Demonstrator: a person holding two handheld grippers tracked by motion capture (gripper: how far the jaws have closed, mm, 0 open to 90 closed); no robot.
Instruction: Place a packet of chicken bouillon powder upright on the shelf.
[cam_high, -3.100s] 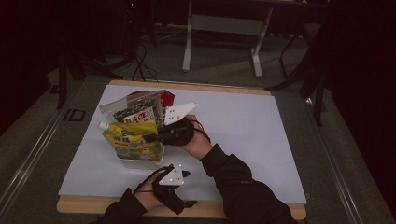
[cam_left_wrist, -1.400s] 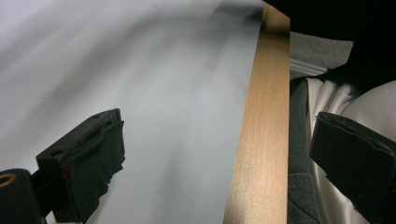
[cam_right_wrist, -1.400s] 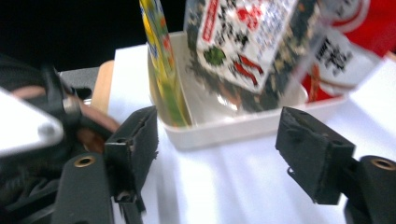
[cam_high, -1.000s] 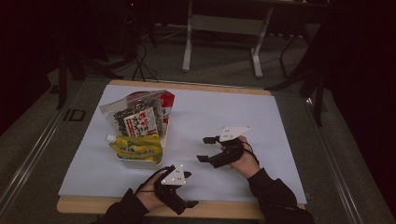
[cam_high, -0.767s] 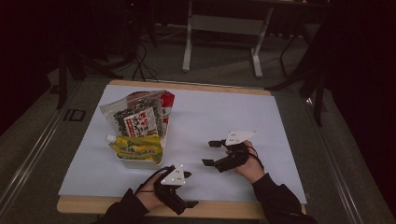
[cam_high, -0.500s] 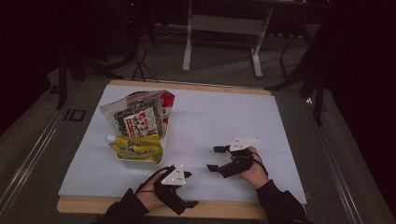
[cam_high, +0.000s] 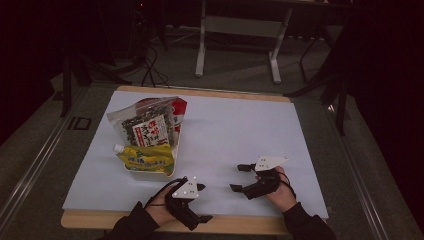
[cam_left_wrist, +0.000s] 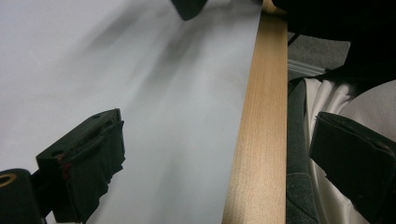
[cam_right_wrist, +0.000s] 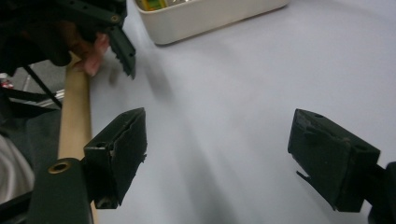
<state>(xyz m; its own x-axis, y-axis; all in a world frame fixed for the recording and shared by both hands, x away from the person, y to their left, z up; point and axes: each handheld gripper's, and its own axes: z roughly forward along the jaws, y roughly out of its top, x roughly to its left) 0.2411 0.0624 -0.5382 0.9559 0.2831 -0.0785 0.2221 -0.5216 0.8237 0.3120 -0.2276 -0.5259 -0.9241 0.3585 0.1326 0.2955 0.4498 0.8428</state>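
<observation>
White tray (cam_right_wrist: 210, 18) cut off at top edge — contents mostly hidden, pouch print (cam_high: 150, 131) unreadable

Print shows on the dark snack bag (cam_high: 148, 125) and the yellow pouch (cam_high: 146, 158), left of centre in the high view, but the characters are too small and blurred to read; nothing else bears lettering

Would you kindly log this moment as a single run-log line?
left gripper: open, empty | right gripper: open, empty | white tray: holds yellow pouch, seaweed bag
</observation>
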